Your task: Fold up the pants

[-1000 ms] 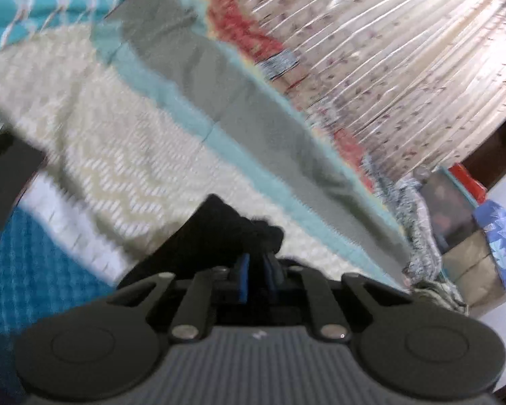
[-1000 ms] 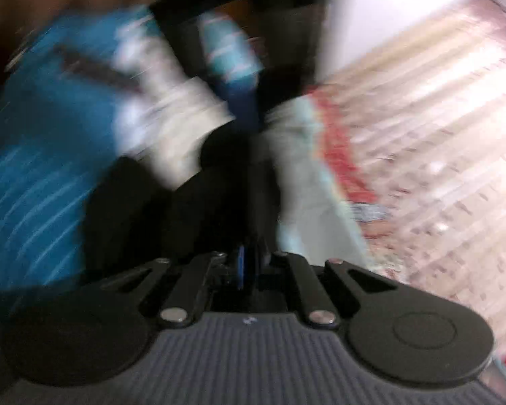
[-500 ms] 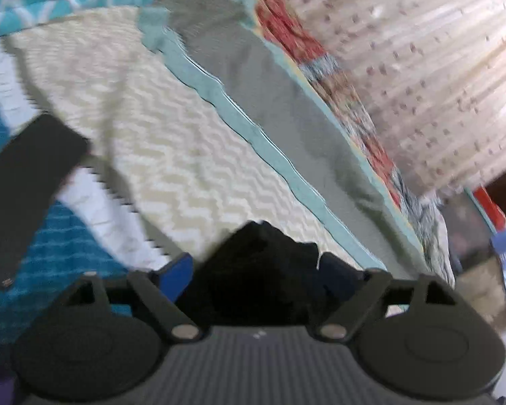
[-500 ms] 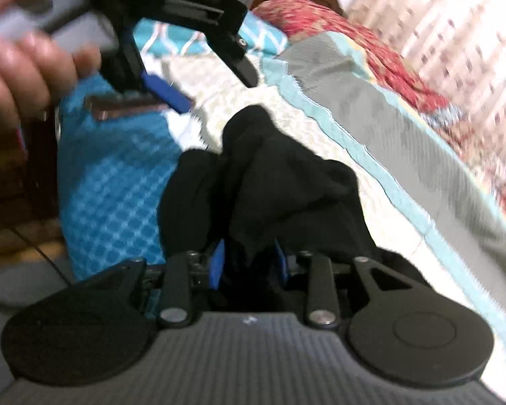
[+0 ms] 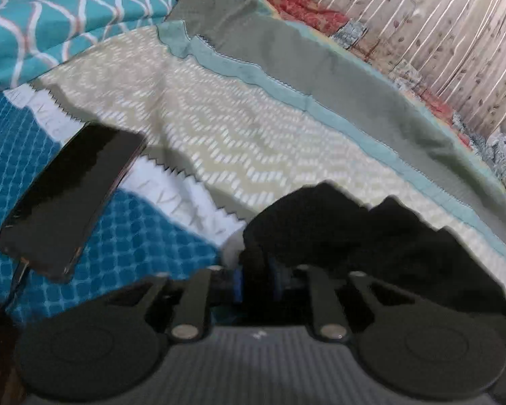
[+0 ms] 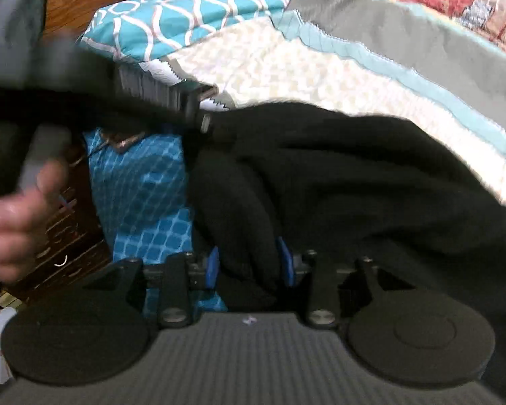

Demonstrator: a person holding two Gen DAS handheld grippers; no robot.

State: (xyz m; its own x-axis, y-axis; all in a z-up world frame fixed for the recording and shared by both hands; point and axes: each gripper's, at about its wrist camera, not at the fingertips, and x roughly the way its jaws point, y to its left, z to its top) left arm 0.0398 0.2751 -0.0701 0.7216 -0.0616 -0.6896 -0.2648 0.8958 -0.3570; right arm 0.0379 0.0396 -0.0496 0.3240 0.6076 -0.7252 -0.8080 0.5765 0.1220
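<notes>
While the black pants (image 6: pixel 337 182) lie bunched on the bed (image 5: pixel 253 128), the left gripper (image 5: pixel 257 281) has just been closing and its blue fingers (image 5: pixel 237 281) now pinch a fold. The right gripper (image 6: pixel 249 266) (jaws just opening slightly) clamps another fold. A phone (image 5: pixel 71 195) rests on the bedding, apart.
</notes>
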